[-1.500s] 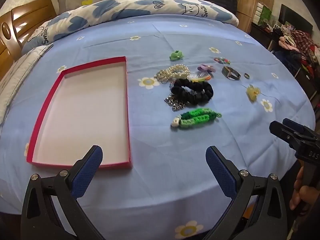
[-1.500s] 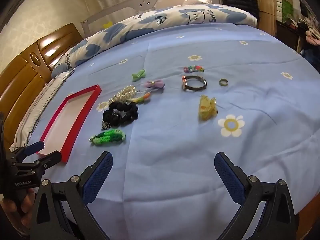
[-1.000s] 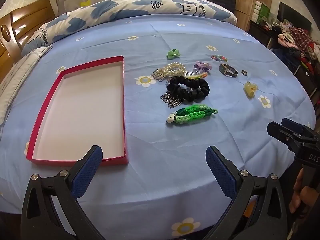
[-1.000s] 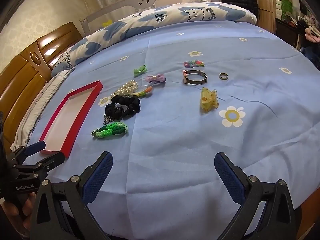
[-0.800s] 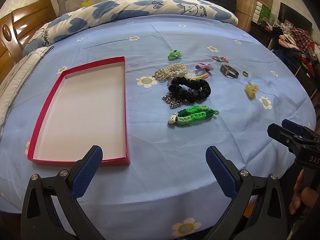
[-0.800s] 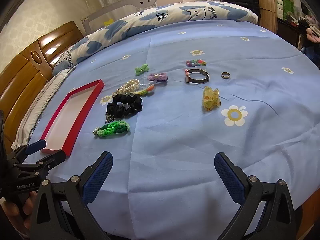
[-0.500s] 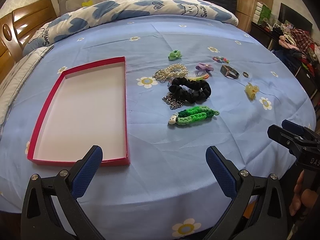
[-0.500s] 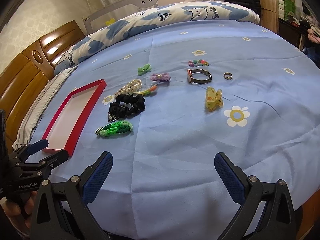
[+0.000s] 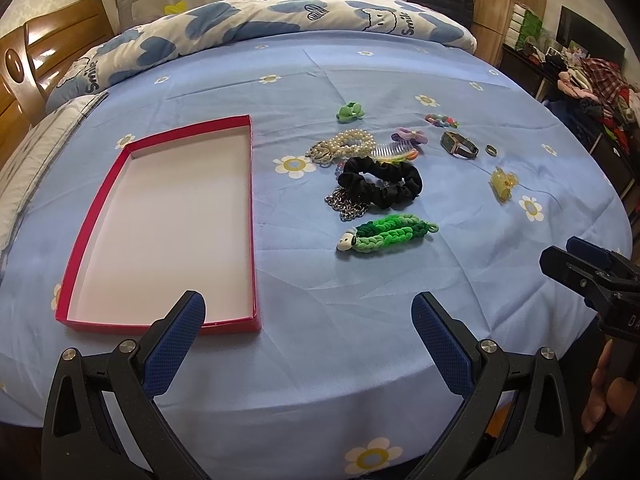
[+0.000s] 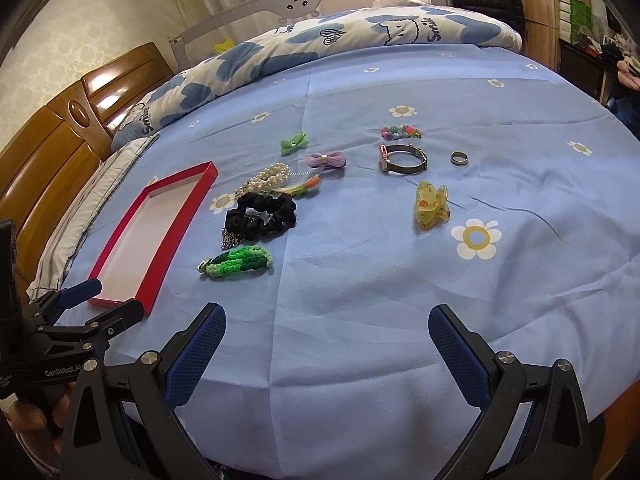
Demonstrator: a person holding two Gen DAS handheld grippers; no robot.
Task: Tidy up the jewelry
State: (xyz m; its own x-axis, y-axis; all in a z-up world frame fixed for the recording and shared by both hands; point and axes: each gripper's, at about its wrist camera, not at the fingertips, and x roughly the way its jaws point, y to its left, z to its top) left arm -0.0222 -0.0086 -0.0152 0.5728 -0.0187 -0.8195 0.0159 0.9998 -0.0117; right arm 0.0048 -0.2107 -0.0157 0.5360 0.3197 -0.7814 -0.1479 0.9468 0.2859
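Note:
An empty red tray (image 9: 251, 216) (image 10: 184, 224) lies on the blue bed sheet at the left. To its right lie a green braided bracelet (image 9: 386, 234) (image 10: 238, 261), a black scrunchie (image 9: 380, 186) (image 10: 260, 216), a pearl bracelet (image 9: 344, 146), a comb (image 9: 394, 152), a green bow (image 10: 294, 143), a purple bow (image 10: 326, 160), a watch (image 10: 402, 159), a ring (image 10: 459, 158), a bead bracelet (image 10: 401, 132) and a yellow claw clip (image 10: 431, 204). My left gripper (image 9: 308, 326) is open and empty near the bed's front edge. My right gripper (image 10: 326, 334) is open and empty, further right.
A rolled blue-and-white quilt (image 9: 280, 20) lies along the far side of the bed. A wooden headboard (image 10: 60, 128) stands at the left. A cluttered dark shelf (image 9: 580, 80) stands beyond the bed's right edge. A silver chain (image 9: 346, 204) lies under the scrunchie.
Both grippers have drifted slightly over the bed; the right view shows the jewelry shifted a little to the right. Both stay open and empty. Nothing on the bed has moved.

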